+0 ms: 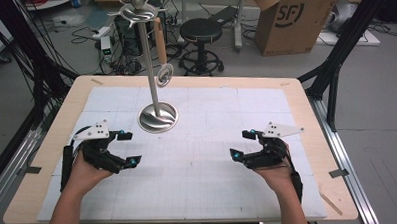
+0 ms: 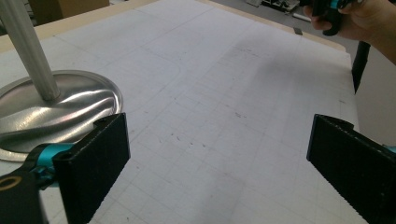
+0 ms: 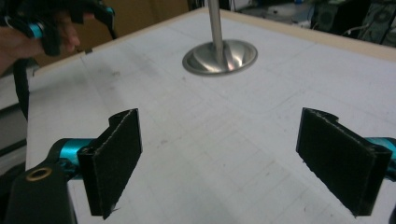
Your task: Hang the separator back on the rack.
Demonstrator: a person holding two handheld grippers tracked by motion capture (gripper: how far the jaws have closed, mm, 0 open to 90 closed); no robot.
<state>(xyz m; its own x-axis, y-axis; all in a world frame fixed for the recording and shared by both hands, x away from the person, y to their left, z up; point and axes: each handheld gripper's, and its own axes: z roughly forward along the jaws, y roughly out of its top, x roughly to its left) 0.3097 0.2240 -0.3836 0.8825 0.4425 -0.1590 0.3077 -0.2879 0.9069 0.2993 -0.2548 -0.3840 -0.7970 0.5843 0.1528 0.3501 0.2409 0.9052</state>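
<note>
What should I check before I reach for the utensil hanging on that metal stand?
1. Left hand-held gripper open and holding nothing: ok.
2. Right hand-held gripper open and holding nothing: ok.
3. Utensil hanging from the top of the stand: ok.
4. Stand upright on the white mat: ok.
5. Mat between grippers and stand free of objects: ok.
6. How the utensil is hooked on: cannot tell.

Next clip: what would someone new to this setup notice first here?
The tall metal stand with its round shiny base sits at the far middle of the white gridded mat, and a wooden-handled utensil hangs from its top. Nearer the person, the left gripper and right gripper rest on either side, both with jaws wide apart and nothing between them.
</note>
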